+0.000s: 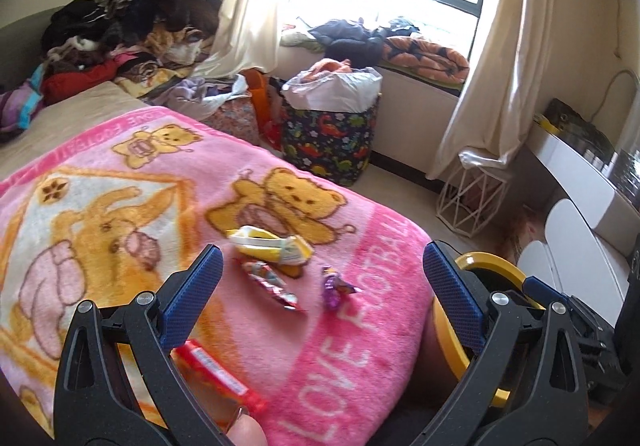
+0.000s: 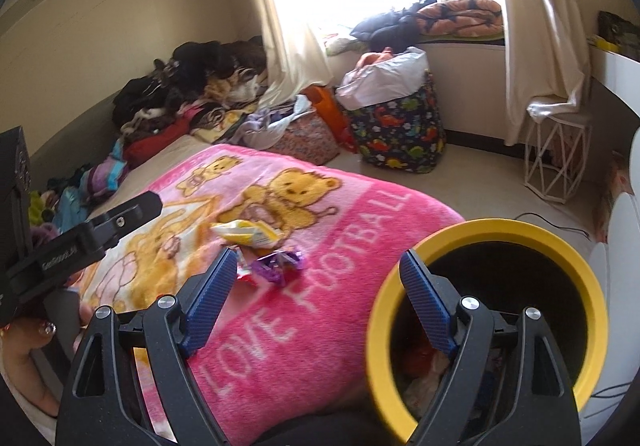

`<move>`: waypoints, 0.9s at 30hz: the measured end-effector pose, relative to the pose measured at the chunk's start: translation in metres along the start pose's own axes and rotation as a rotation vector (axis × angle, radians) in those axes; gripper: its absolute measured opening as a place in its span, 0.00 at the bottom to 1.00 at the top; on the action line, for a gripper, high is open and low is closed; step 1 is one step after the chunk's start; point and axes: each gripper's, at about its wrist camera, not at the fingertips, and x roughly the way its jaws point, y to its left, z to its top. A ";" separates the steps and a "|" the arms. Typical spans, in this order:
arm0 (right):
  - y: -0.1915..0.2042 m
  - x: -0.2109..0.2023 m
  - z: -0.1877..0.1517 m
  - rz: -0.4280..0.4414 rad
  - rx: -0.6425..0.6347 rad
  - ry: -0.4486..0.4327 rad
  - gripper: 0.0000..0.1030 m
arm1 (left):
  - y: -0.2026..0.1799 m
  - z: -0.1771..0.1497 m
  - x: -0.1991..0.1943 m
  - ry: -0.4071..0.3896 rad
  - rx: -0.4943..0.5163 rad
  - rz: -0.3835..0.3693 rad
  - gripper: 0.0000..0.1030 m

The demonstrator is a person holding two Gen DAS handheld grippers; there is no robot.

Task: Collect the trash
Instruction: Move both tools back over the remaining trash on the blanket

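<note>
At the far left end of the bed point(image 1: 80, 101), against the wall, lies a heap of dark clothes point(image 1: 132, 17), and nearer the camera a pink teddy-bear blanket point(image 1: 360, 326) covers the mattress down to its right-hand edge. The left gripper point(image 1: 320, 282) hangs over this blanket with its blue-padded jaws spread wide and nothing between the pads; a red wrapper point(image 1: 218, 374) lies on the blanket just below its left finger, near the blanket's near edge. Toward the middle of the blanket, on the bear print, sits a crumpled yellow-and-white wrapper point(image 1: 272, 244), with a red-and-silver wrapper point(image 1: 270, 284) just in front of it and a purple wrapper point(image 1: 336, 286) beside that, close to the pink band lettered "LOVE FOOTBALL". In the right wrist view the same three pieces appear bunched together beyond the left finger of the right gripper point(image 2: 316, 282), whose jaws are also wide apart and hold nothing. A hand point(image 2: 24, 362) shows at that view's left edge. Off the blanket's right edge stands a yellow-rimmed bin point(image 2: 560, 238) with scraps inside; the right gripper's right finger reaches over its rim. Farther back on the floor stand a dinosaur-print basket point(image 1: 332, 141) and, to the right under the curtain point(image 1: 508, 45), a white wire stand point(image 1: 472, 197)
</note>
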 end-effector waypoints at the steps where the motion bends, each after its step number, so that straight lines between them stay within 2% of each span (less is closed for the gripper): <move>1: 0.004 0.002 0.000 0.007 -0.008 0.003 0.78 | 0.005 0.000 -0.001 -0.001 -0.007 0.008 0.89; 12: 0.057 0.038 -0.002 0.111 -0.112 0.071 0.78 | 0.065 -0.009 -0.014 0.012 -0.082 0.110 0.89; 16: 0.071 0.054 -0.002 0.132 -0.147 0.100 0.72 | 0.086 -0.017 -0.017 0.031 -0.116 0.142 0.89; 20: 0.078 0.071 -0.006 0.129 -0.159 0.124 0.69 | 0.107 -0.027 -0.018 0.061 -0.159 0.164 0.89; 27: 0.070 0.106 -0.012 0.047 -0.137 0.174 0.69 | 0.126 -0.044 -0.010 0.128 -0.224 0.158 0.89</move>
